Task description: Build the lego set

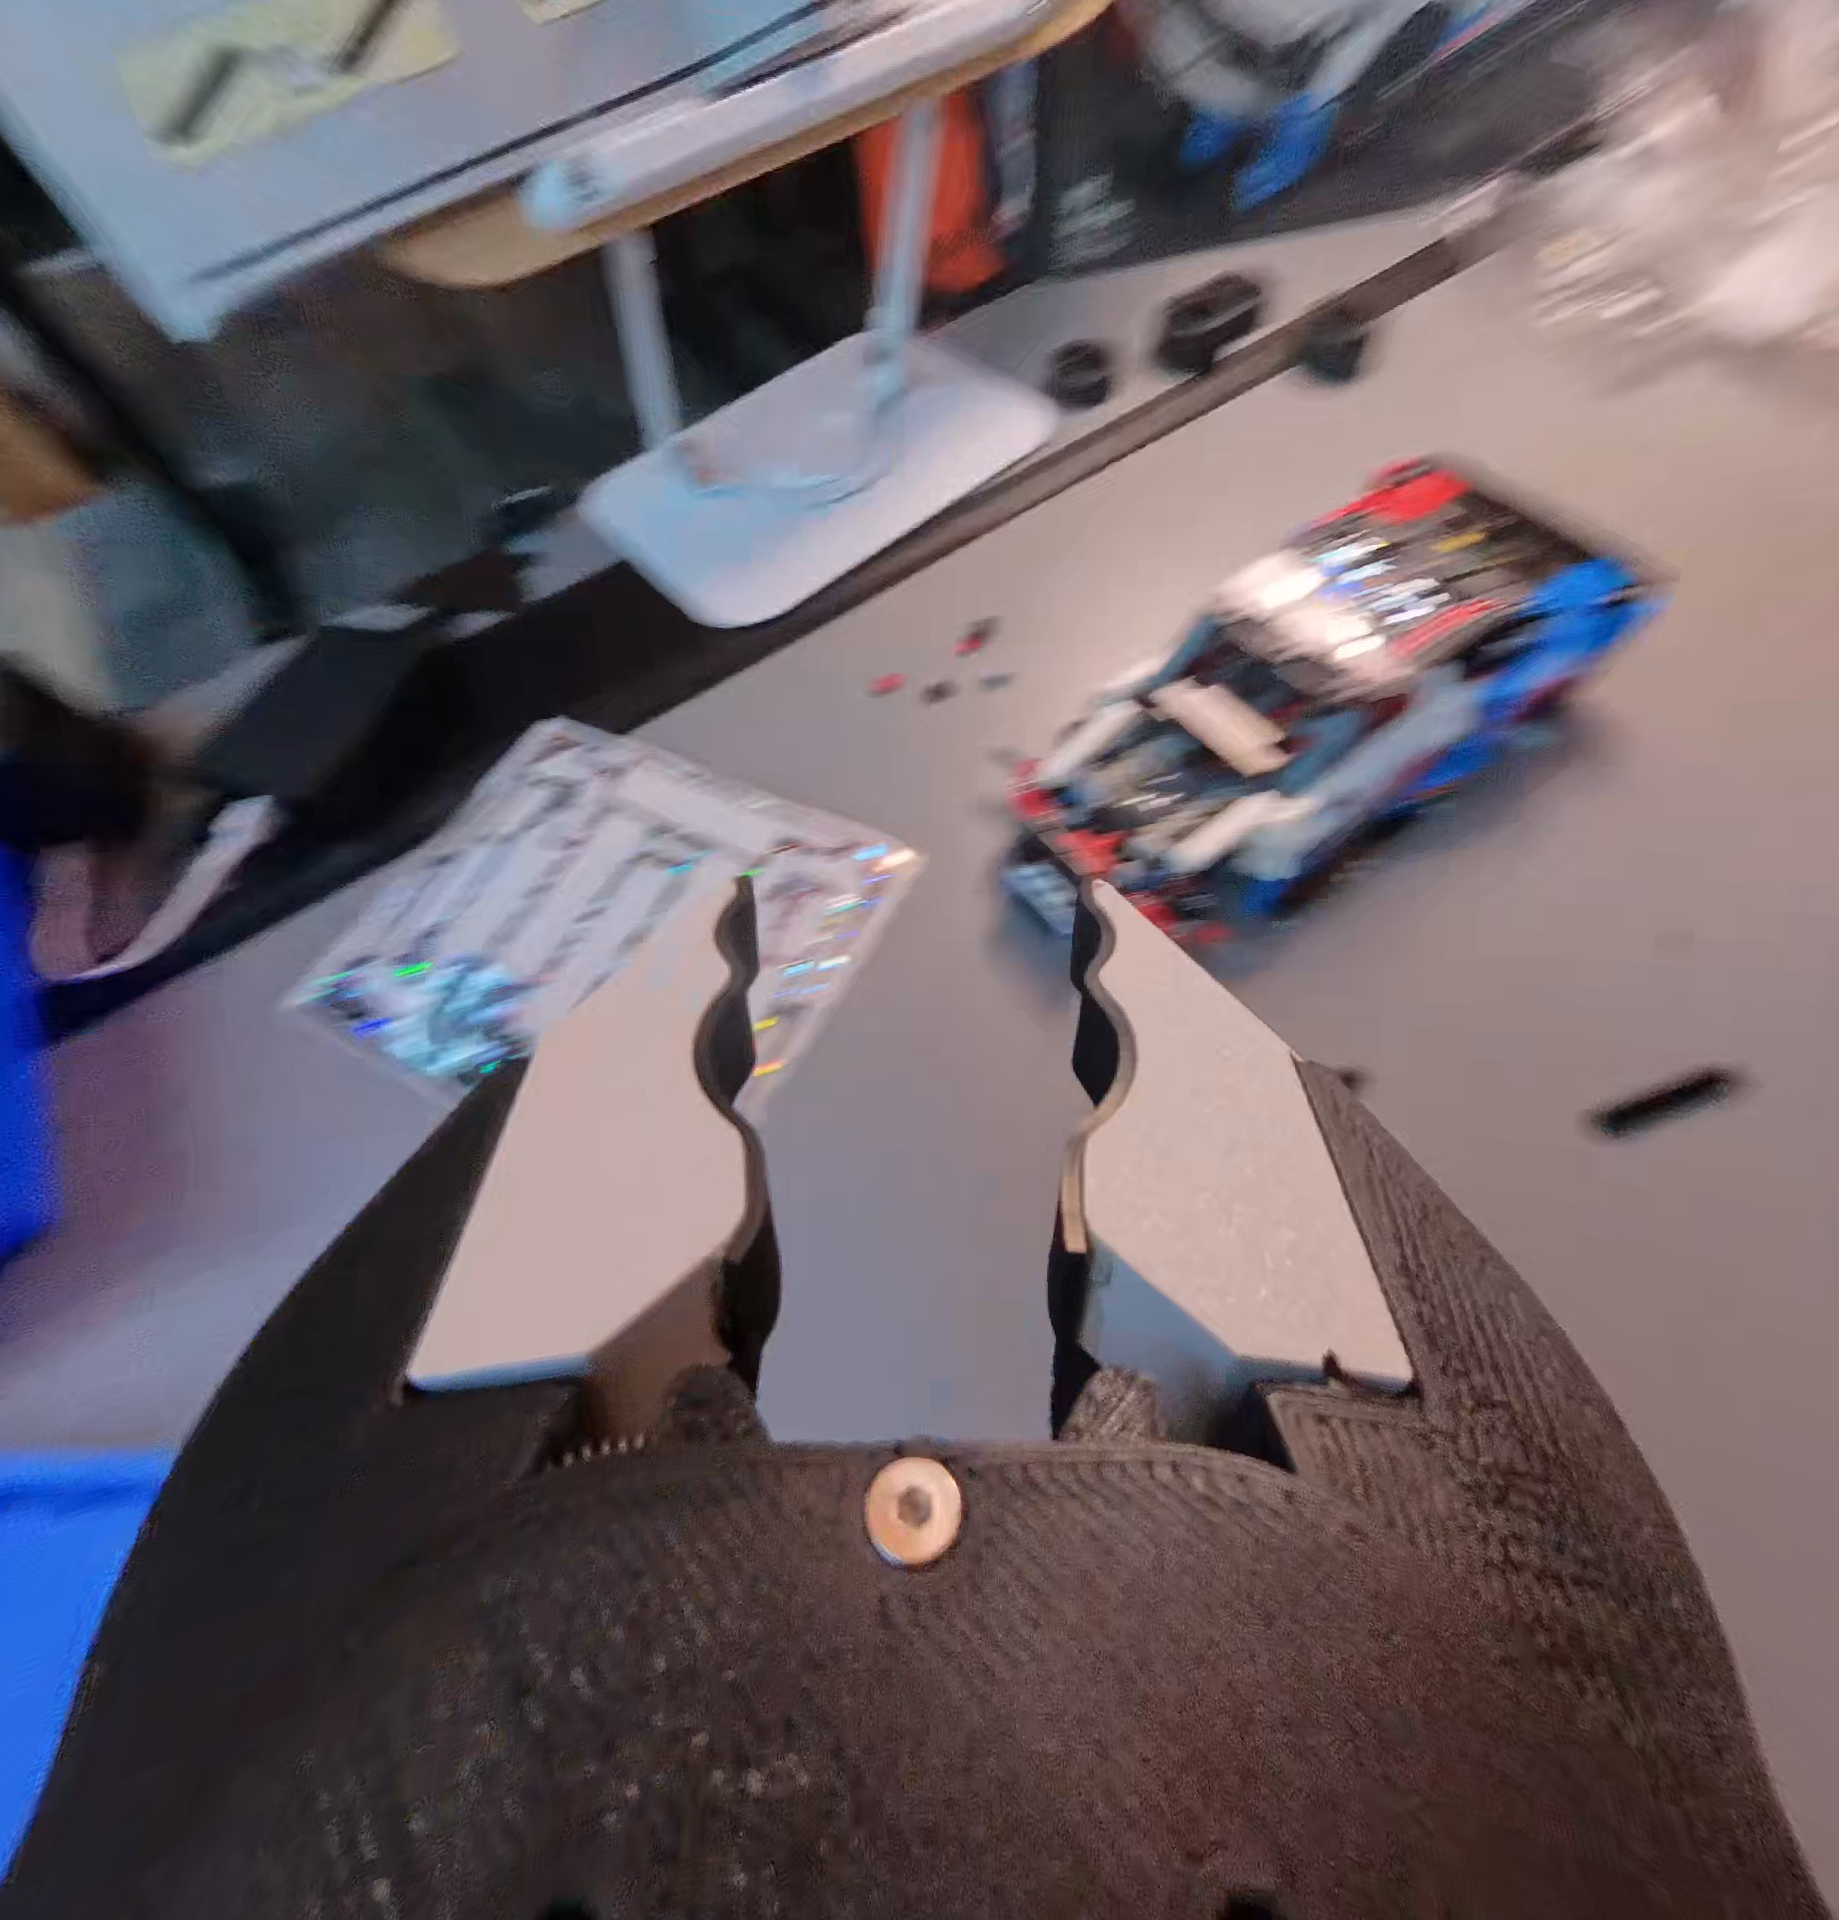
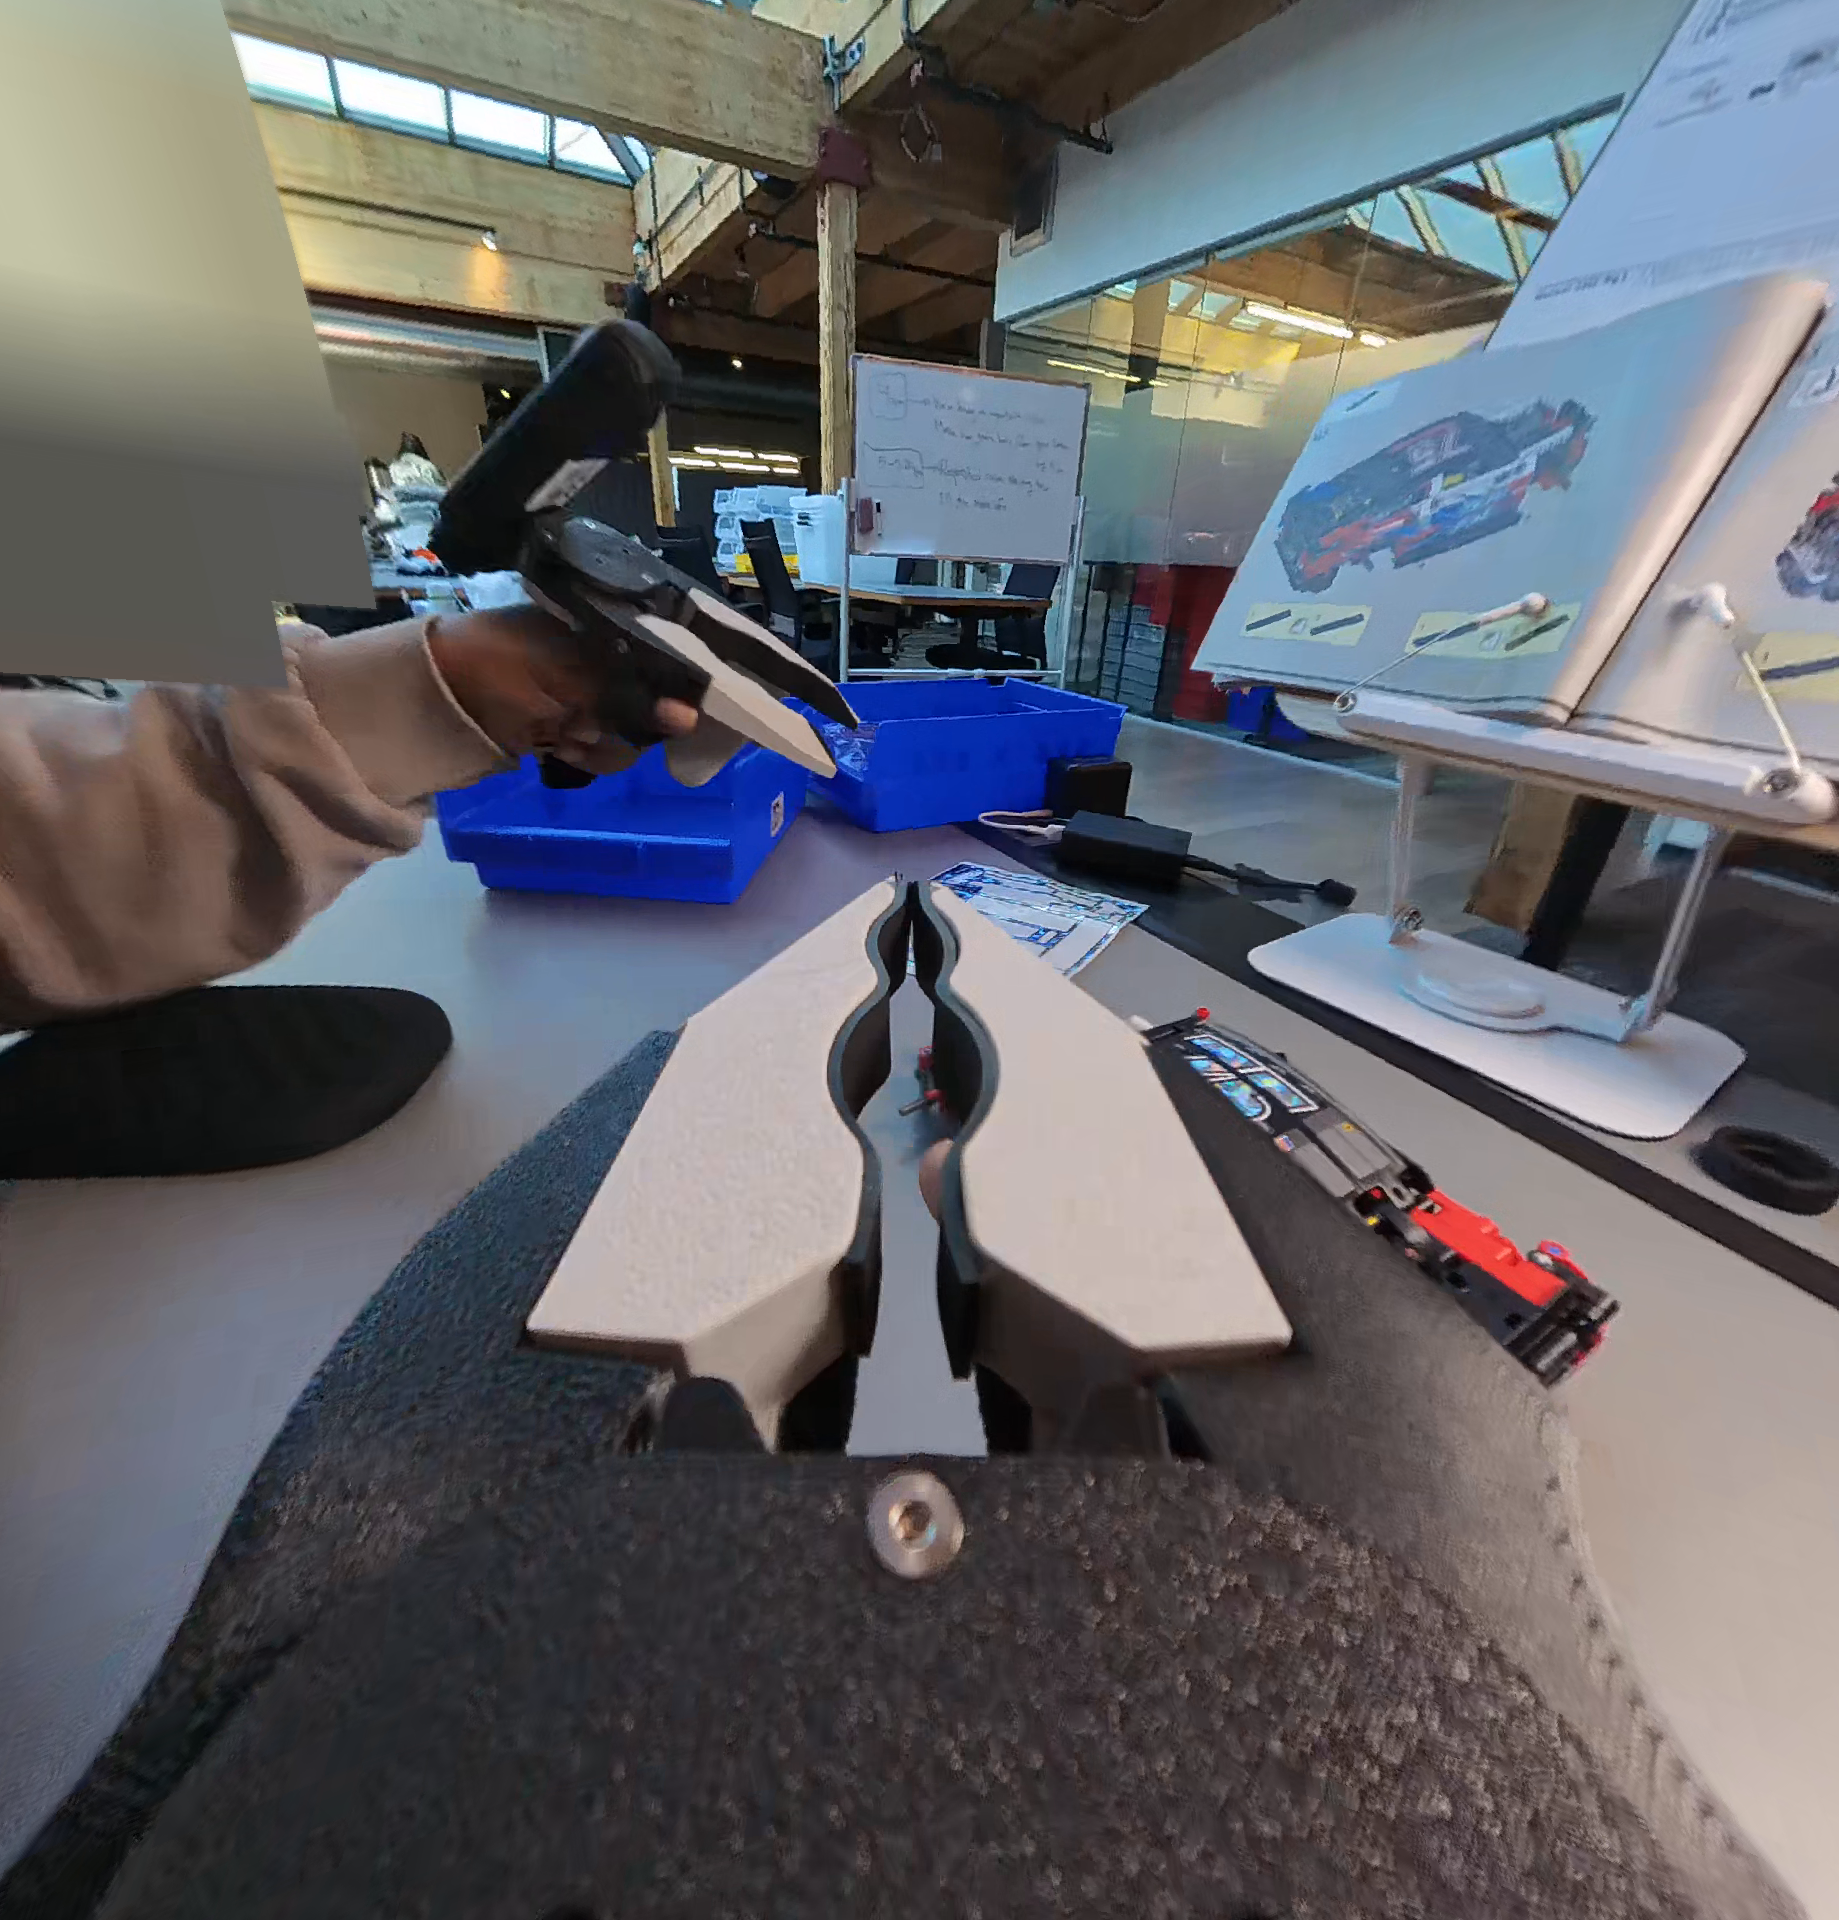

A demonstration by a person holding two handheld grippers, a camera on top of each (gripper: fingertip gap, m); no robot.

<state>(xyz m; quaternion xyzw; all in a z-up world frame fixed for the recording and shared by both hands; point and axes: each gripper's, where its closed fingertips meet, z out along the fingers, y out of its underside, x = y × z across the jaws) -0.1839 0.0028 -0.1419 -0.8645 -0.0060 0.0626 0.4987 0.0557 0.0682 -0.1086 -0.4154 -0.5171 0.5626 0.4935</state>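
Note:
A partly built lego car (image 1: 1330,707) in blue, red, white and black lies on the grey table (image 1: 1517,1247). In the right wrist view the car (image 2: 1393,1174) lies just right of my right gripper, partly hidden by it. My left gripper (image 1: 915,894) is open and empty, held in the air. It also shows in the right wrist view (image 2: 842,740), in a hand above the blue bins. My right gripper (image 2: 910,894) is shut, low over the table. Small red and grey pins (image 2: 930,1081) show through the gap behind its tips.
A sticker sheet (image 1: 603,894) lies left of the car. Small loose pieces (image 1: 946,665) and a black beam (image 1: 1663,1101) lie nearby. An instruction book (image 2: 1517,520) sits on a white stand (image 2: 1517,997). There are two blue bins (image 2: 614,831), black tyres (image 1: 1206,312) and a black adapter (image 2: 1123,842). My right fingertips sit around 25 cm from my left ones. Both grippers' tips are roughly 15 cm from the partly built lego car (image 1: 1330,707).

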